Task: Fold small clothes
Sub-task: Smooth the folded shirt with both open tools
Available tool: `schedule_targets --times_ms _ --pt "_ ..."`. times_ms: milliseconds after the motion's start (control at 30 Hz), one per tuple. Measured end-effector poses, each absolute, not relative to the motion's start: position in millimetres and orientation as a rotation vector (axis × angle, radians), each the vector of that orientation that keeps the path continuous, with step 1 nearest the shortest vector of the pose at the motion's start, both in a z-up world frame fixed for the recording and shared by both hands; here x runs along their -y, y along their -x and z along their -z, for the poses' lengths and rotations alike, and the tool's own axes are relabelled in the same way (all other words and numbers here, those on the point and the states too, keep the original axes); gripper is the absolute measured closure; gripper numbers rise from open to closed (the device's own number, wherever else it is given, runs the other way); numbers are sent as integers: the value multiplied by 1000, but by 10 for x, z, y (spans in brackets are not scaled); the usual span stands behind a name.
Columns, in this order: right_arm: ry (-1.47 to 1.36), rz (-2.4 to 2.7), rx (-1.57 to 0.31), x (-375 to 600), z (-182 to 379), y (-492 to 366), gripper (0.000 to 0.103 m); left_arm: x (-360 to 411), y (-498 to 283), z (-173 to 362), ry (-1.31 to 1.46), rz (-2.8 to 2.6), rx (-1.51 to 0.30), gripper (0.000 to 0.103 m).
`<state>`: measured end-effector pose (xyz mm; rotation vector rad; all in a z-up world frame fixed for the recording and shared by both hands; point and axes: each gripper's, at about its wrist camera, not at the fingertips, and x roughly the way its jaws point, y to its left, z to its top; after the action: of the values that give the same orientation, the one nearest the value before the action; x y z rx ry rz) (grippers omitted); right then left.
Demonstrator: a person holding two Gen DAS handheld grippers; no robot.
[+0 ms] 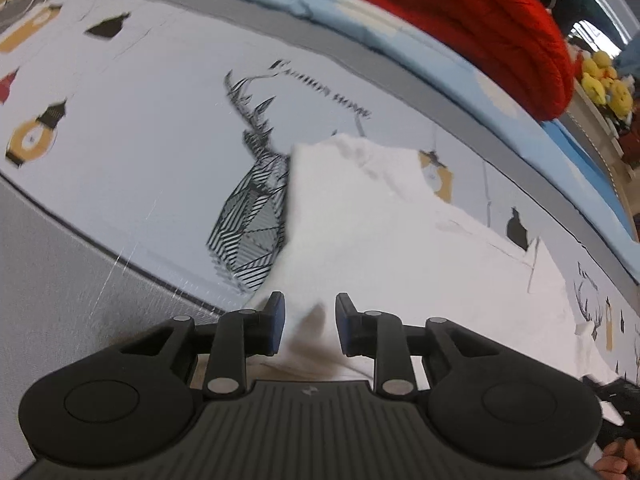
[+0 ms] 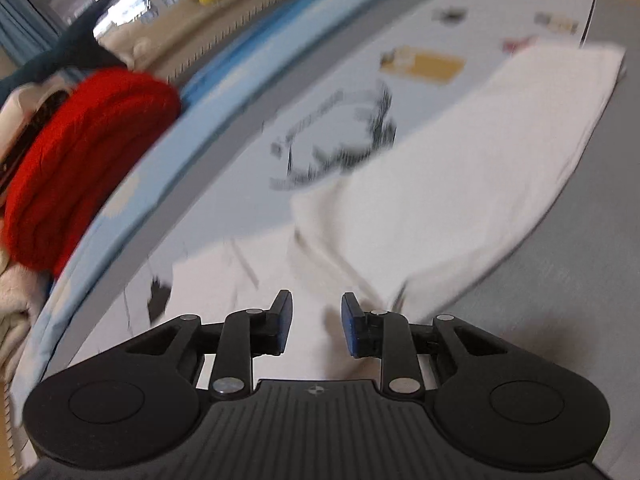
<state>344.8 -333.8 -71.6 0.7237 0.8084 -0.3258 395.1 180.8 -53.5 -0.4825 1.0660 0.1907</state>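
A white garment (image 1: 380, 232) lies on a printed mat (image 1: 140, 128) with a deer pattern. In the left wrist view my left gripper (image 1: 310, 324) is open, jaws apart, with a raised fold of the white cloth between the fingers. In the right wrist view the same white garment (image 2: 460, 184) stretches away to the upper right, partly folded over itself. My right gripper (image 2: 316, 322) is open just above the cloth's near end, jaws apart with white cloth lying below them. The right wrist view is motion-blurred.
A red knitted garment (image 1: 480, 20) lies on a light blue pad (image 1: 360, 28) beyond the mat; it also shows in the right wrist view (image 2: 80, 152). Yellow plush toys (image 1: 604, 84) sit at the far right. Grey surface (image 1: 60, 264) borders the mat.
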Motion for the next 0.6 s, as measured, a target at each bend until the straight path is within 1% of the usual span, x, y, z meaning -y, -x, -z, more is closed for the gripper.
schedule_targets --times_ms 100,167,467,533,600 --pt "-703 365 -945 3342 908 -3508 73 -1737 -3964 540 475 -163 -1072 74" --pt "-699 407 -976 3347 961 -3492 73 -1712 -3967 553 474 -156 -1079 74" --pt "-634 395 -852 3382 696 -3445 72 -1595 -3975 481 425 -129 -1057 74" --pt "-625 384 -829 3395 648 -3446 72 -1545 -3978 474 413 -118 -1055 71" --pt "-609 361 -803 3377 601 -3446 72 -1518 -3984 488 412 -110 -1060 71"
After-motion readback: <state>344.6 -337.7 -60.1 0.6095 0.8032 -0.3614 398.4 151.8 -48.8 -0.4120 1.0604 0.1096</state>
